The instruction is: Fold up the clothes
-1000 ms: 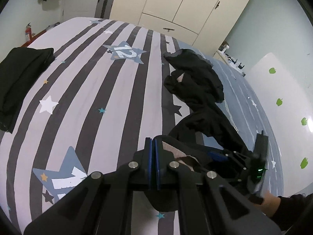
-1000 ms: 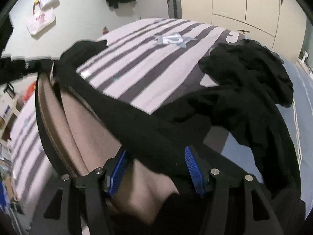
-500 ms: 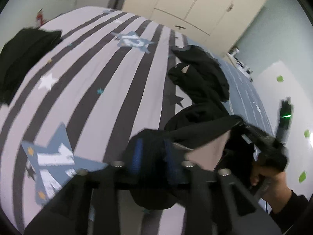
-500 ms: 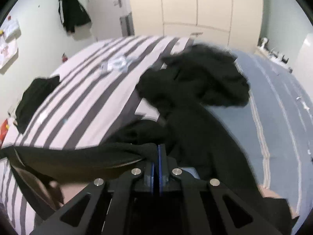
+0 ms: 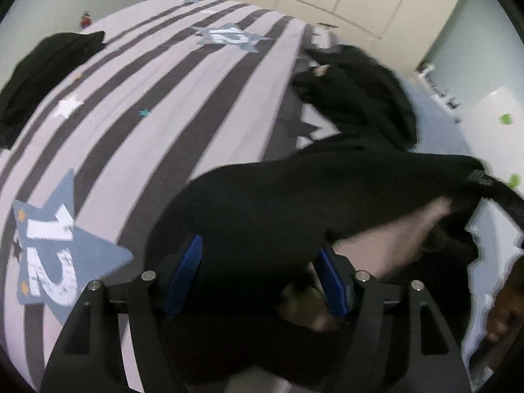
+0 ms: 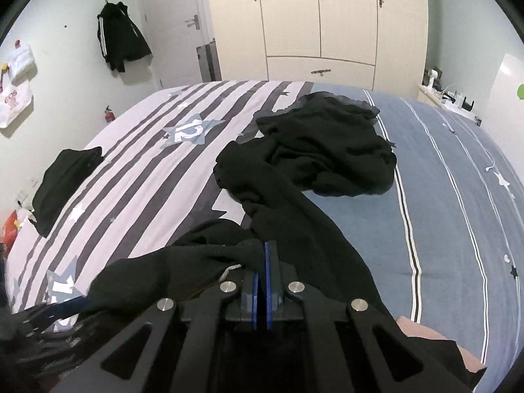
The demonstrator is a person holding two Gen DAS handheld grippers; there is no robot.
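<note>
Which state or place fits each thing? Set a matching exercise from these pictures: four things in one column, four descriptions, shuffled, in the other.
Things
1. left gripper
2. right gripper
3. folded black garment
4. black jacket

Descriptions
A. hangs on the wall beside the door
B. jaws wide apart, black cloth lying between them
C. lies flat at the striped edge of the bed
D. jaws closed on the black garment

Pairs: 1-B, 2-D, 3-C, 4-A

Cream wardrobe (image 6: 344, 23) at top centre, white door (image 6: 173, 26) left of it, fire extinguisher (image 6: 109, 115) low against left wall, tote bag (image 6: 14, 103) at far left edge.
</note>
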